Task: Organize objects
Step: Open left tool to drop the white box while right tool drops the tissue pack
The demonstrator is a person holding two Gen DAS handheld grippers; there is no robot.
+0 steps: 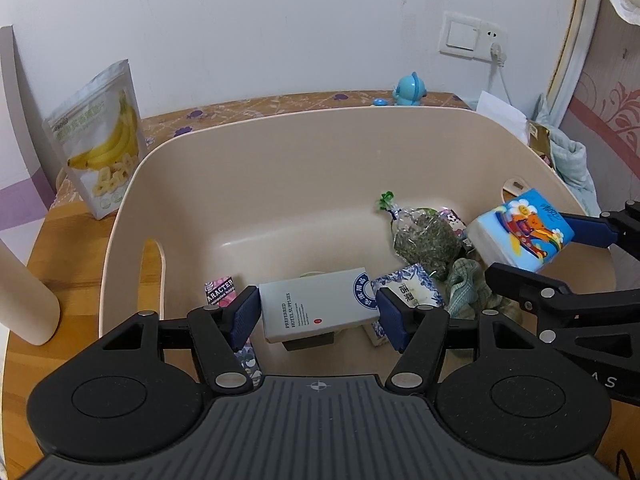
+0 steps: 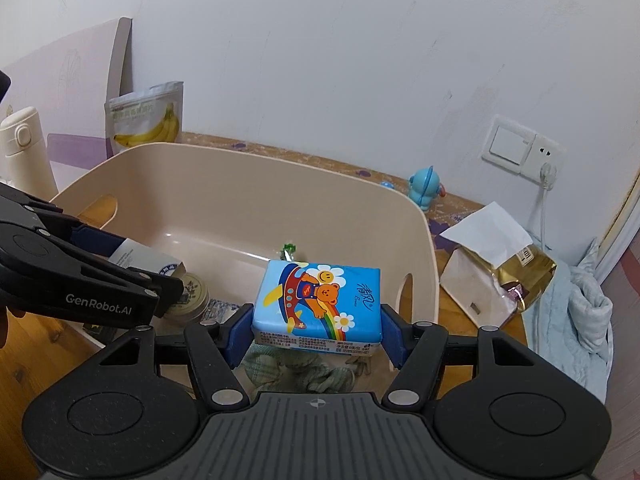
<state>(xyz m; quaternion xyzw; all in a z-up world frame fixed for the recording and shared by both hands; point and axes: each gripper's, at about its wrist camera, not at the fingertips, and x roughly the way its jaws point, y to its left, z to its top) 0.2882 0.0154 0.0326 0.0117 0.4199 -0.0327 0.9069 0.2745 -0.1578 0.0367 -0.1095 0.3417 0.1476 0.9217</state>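
The left gripper (image 1: 318, 314) clamps a grey rectangular box printed "Preferred Hotel Supplies" (image 1: 316, 308) low inside the beige plastic tub (image 1: 280, 152). Beside it, the right gripper (image 2: 316, 332) has a blue cartoon-bear tissue pack (image 2: 318, 304) between its pads above the tub; whether they press cannot be told.

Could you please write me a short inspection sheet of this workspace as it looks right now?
Surface: wooden table, patterned cloth at back.
Job's things: beige bin holding grey box, herb bag, green cloth.
Clutter: banana chips pouch, blue toy, gold packet.
Grippers: left tool around grey box; right tool around blue tissue pack, over bin.
Cables: white cord from wall socket.
Surroundings: white wall, light switch.
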